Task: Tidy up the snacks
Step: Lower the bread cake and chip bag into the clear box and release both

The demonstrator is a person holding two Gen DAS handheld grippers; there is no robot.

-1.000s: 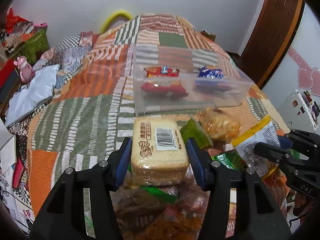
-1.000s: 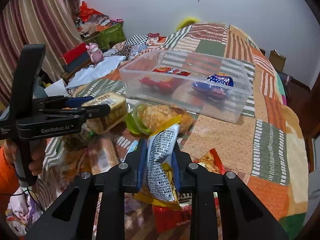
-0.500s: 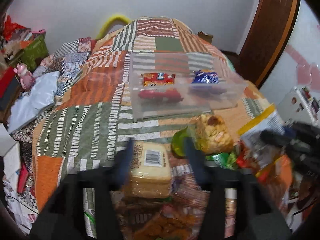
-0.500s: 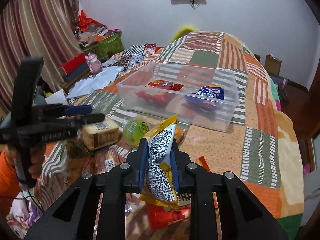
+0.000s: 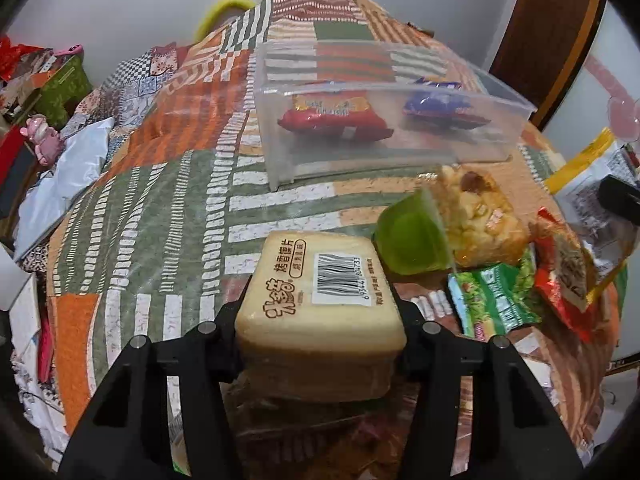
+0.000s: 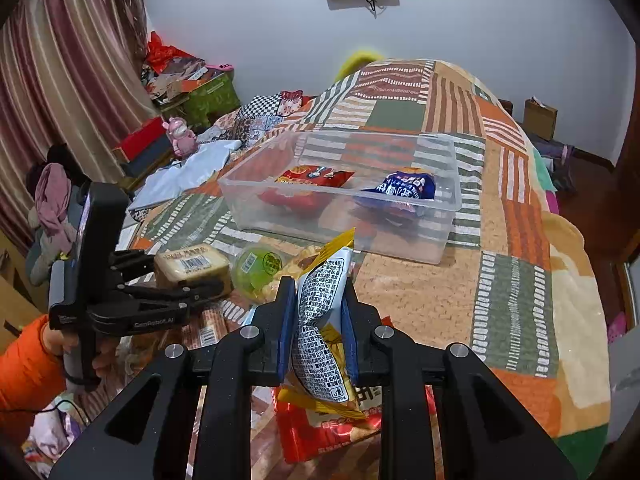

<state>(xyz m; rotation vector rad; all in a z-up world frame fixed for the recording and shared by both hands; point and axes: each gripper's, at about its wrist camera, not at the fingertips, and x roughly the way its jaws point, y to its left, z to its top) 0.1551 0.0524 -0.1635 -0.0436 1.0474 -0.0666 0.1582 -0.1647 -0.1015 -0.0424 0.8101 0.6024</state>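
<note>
Left tongs [image 5: 320, 320] have just closed, apparently pinching the beige wrapped bread pack [image 5: 320, 292]; right tongs [image 6: 318, 320] pinch a grey-and-yellow snack bag [image 6: 320, 320], both short of the clear plastic bin [image 6: 344, 196], ready for loading.

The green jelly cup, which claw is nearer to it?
Left. The left claw, gripping the bread pack, sits right beside the green jelly cup; the right claw, holding a snack bag, is farther back.

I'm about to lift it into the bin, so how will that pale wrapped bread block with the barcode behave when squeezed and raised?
The pale wrapped bread block looks soft, so it will probably squash under the left hand-held gripper. Its glossy film may slip. It seems light for its bulk, and its boxy shape shouldn't roll.
</note>
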